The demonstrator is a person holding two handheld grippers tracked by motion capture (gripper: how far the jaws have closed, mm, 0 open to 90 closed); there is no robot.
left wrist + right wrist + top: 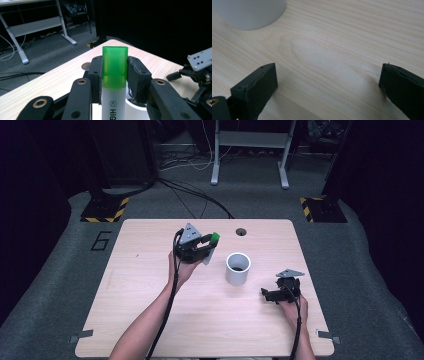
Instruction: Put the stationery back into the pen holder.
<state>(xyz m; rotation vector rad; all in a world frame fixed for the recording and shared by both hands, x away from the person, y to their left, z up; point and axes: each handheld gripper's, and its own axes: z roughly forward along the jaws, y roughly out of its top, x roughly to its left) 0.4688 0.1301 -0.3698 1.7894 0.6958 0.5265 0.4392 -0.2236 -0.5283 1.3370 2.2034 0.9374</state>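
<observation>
My left gripper (pixel 206 246) is shut on a white highlighter with a green cap (pixel 213 239), held above the table to the left of a white cylindrical cup (pixel 237 268). In the left gripper view the highlighter (pixel 114 75) stands upright between the two pads (pixel 96 75), which press on its cap and body; the cup's rim (pixel 135 103) shows just behind. My right gripper (pixel 266 293) rests low on the table to the right of the cup. Its jaws stand wide open in the right gripper view (pixel 328 82), with bare wood between them and the cup's wall (pixel 249 12) at the top left.
The light wooden table (pixel 150 310) has a round cable hole (pixel 241 231) near its far edge. Beyond it lie grey carpet, cables and a desk frame (pixel 250 150). The right gripper (pixel 200 72) shows at the right of the left gripper view.
</observation>
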